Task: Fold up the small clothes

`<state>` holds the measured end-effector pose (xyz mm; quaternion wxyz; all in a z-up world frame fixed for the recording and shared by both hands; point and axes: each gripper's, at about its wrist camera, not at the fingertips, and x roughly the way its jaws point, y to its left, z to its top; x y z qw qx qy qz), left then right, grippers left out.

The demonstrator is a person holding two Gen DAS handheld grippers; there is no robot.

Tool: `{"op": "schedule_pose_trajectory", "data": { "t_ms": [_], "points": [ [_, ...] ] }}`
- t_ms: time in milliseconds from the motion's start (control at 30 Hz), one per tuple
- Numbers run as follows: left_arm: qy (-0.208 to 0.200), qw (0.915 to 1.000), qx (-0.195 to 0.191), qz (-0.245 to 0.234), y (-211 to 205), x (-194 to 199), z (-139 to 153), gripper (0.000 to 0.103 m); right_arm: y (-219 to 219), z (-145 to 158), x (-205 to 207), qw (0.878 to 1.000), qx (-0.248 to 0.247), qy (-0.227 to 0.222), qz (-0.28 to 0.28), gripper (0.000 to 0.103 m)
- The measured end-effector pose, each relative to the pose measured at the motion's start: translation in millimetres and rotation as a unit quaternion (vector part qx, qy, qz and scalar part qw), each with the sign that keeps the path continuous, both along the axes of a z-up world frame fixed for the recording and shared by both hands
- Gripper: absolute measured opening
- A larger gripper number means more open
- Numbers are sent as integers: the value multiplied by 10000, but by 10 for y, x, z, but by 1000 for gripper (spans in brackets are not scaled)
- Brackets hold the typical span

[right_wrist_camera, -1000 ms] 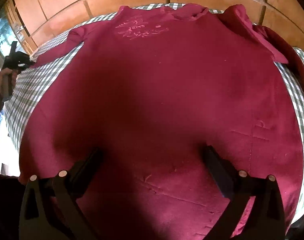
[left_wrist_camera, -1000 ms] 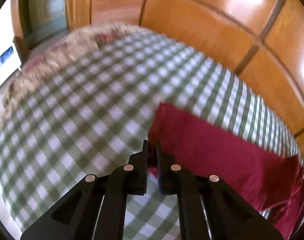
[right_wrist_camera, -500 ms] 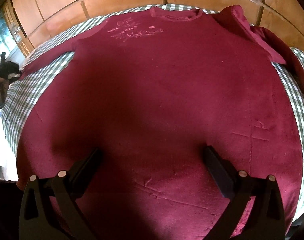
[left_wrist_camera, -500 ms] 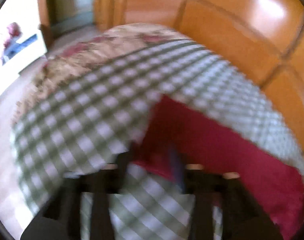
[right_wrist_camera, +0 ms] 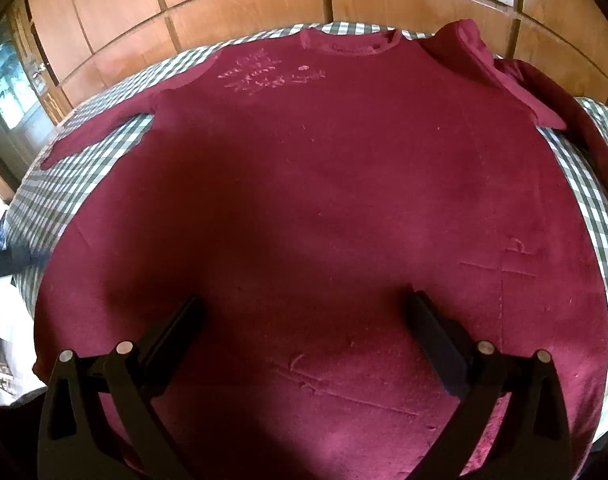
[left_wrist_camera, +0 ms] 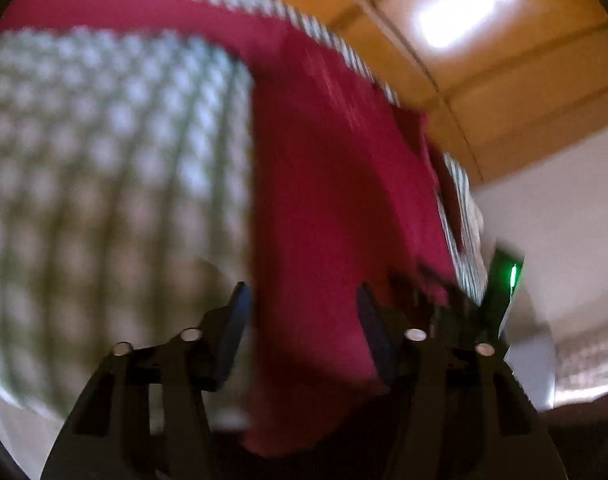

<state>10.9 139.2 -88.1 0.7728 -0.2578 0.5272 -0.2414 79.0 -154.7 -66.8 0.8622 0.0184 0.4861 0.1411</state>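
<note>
Right wrist: one maroon sweater (right_wrist_camera: 323, 200)

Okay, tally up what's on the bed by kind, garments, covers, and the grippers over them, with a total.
Maroon long-sleeved top: 1
Green-and-white checked bedcover: 1
Grippers, both with jaws apart: 2, the left gripper and the right gripper
Total: 4

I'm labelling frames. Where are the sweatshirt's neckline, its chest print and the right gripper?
neckline (right_wrist_camera: 349, 44), right wrist view, collar rim.
chest print (right_wrist_camera: 264, 74), right wrist view, pale lettering.
right gripper (right_wrist_camera: 304, 312), right wrist view, between fingertips.
</note>
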Motion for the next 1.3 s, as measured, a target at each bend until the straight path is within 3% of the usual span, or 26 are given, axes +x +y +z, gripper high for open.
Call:
{"op": "schedule_pose_trajectory", "data": {
  "t_ms": [33, 67, 233, 333, 400, 500, 567, 600, 633, 700, 833, 900, 1000, 1133, 1200, 1300],
  "points": [
    [52, 9998, 158, -83, -84, -48, -49, 13, -2, 0, -9, 10000, 7, -22, 0, 101],
    [49, 9991, 416, -83, -164, -103, -82, 7, -2, 1, -12, 10000, 21, -34, -4, 101],
    [-223, 9982, 460, 301, -39, -326, 77, 6, -59, 49, -63, 9999, 164, -22, 44, 101],
    [211, 9935, 988, 519, 88, -384, -150, 6, -55, 29, -78, 9998, 124, -59, 113, 101],
    [161, 9927, 1043, 593, 127, -356, -80, 6, -13, 19, -80, 9999, -12, -89, 129, 101],
    [-358, 9833, 1704, 524, 44, -312, 198, 6, -27, 19, -74, 9999, 21, -82, 145, 101],
    [-709, 9794, 1798, 575, -20, -219, 405, 10, -35, 31, -75, 9998, 47, -78, 153, 101],
    [-860, 9785, 1783, 581, -39, -180, 482, 24, -39, 40, -77, 9998, 67, -65, 152, 101],
    [-1040, 9771, 1762, 581, -110, -102, 572, 46, -59, 68, -77, 9998, 130, -35, 162, 101],
    [-1301, 9737, 1771, 597, -271, 34, 669, 55, -153, 153, -80, 9993, 341, -31, 112, 100],
    [-1654, 9657, 1982, 279, -760, 338, 653, 55, -744, 412, -70, 9945, 559, -440, -774, 96],
    [-1704, 9637, 2052, 105, -941, 475, 551, 55, -1206, 473, -45, 9857, 568, -589, -1474, 93],
    [-1490, 9638, 2210, -104, -1123, 602, 349, 55, -1883, 443, 35, 9654, -42, -659, -2523, 82],
    [-1208, 9648, 2332, -156, -1206, 740, 86, 56, -2353, 268, 304, 9494, -1005, -587, -2917, 75],
    [-1273, 9648, 2298, -125, -1213, 745, 66, 56, -2532, 129, 428, 9454, -1208, -455, -2992, 70],
    [-1313, 9649, 2270, -119, -1208, 740, 8, 57, -2787, -65, 668, 9372, -1342, -243, -3212, 54]
  ]
}}
